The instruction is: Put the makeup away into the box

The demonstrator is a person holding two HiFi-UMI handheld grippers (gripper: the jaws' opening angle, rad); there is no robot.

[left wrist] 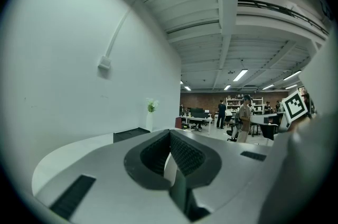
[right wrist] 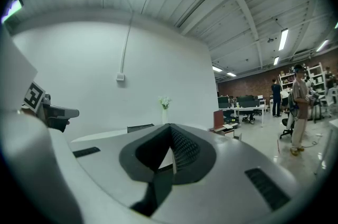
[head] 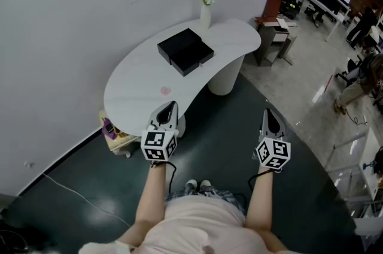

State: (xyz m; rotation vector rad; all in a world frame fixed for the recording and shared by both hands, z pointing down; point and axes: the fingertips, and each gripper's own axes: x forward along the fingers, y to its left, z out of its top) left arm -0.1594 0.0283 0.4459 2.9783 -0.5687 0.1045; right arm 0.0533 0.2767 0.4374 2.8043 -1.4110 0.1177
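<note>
A closed black box point(head: 185, 50) lies on the white curved table point(head: 137, 85). A small round pink makeup item point(head: 165, 90) sits on the table nearer to me. My left gripper point(head: 172, 104) hovers over the table's near edge, just short of the pink item, shut and holding nothing. My right gripper point(head: 267, 111) hangs over the dark floor to the right of the table, shut and also holding nothing. In the left gripper view the gripper point(left wrist: 170, 133) points level at the box point(left wrist: 131, 134). In the right gripper view the gripper point(right wrist: 170, 128) faces the box point(right wrist: 140, 127) too.
A white vase with flowers point(head: 206, 4) stands at the table's far edge. A low cart point(head: 116, 136) sits under the table's left end. A small side table point(head: 272, 31) stands to the right. A cable point(head: 78, 196) crosses the floor. People point(right wrist: 298, 106) stand in the office beyond.
</note>
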